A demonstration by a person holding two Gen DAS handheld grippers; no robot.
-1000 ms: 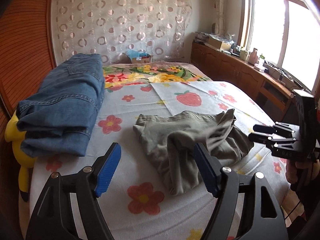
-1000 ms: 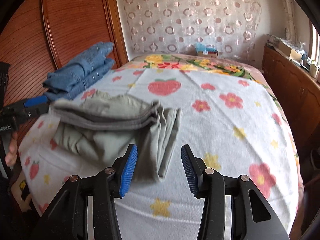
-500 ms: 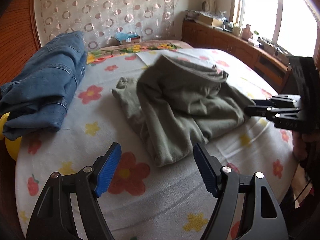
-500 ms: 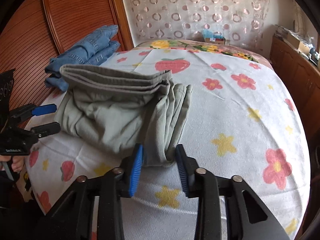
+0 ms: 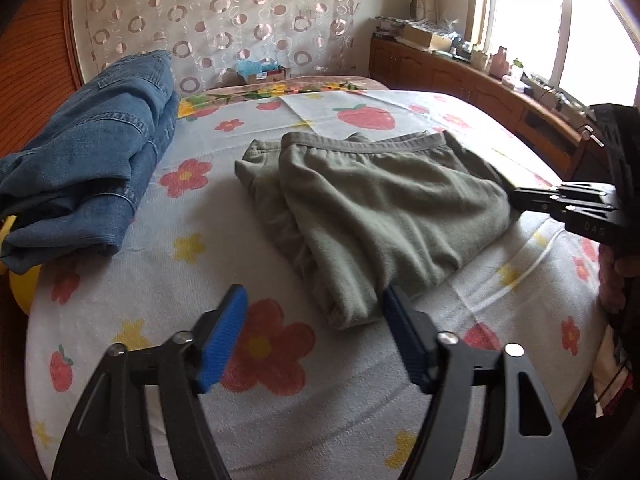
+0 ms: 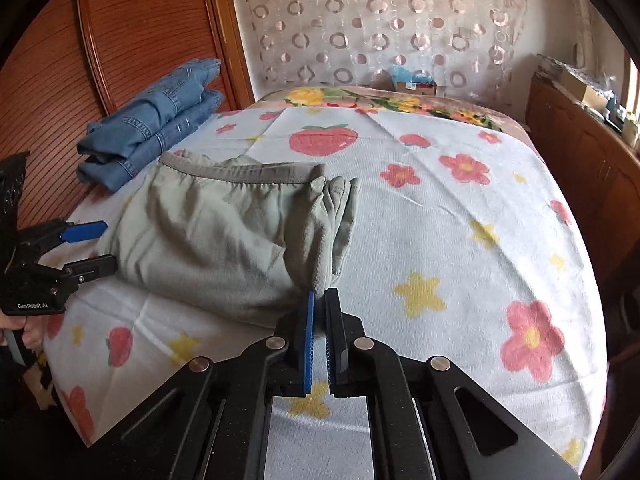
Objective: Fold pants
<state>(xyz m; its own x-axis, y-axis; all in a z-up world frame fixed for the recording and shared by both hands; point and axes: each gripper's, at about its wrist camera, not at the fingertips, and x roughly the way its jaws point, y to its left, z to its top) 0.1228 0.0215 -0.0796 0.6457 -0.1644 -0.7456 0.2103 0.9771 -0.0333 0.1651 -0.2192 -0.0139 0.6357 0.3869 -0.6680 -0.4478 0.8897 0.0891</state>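
The green pants (image 5: pixel 384 208) lie folded flat on the flowered bedsheet (image 5: pixel 280 400), waistband on the far side. In the left wrist view my left gripper (image 5: pixel 316 340) hovers low over the sheet. Its jaws are closing, the pants' near corner sits between the blue pads (image 5: pixel 224 340), and neither pad presses on it. My right gripper (image 6: pixel 319 300) is shut on the pants' (image 6: pixel 208 240) folded corner. From the left wrist view the right gripper (image 5: pixel 516 200) pinches the cloth's right edge. The left gripper (image 6: pixel 94 246) shows at the pants' left edge.
Folded blue jeans (image 5: pixel 88 168) are stacked at the bed's left side, beside a wooden wardrobe (image 6: pixel 140 32). A yellow thing (image 5: pixel 20 288) pokes out under the jeans. Wooden cabinets (image 5: pixel 460 76) with clutter run under the window on the right. A cardboard box (image 5: pixel 264 76) stands at the bed's head.
The green pants went from a lifted, bunched heap to a flat fold. The right gripper's jaws closed on the pants' corner. The left gripper sank towards the sheet and its jaws narrowed.
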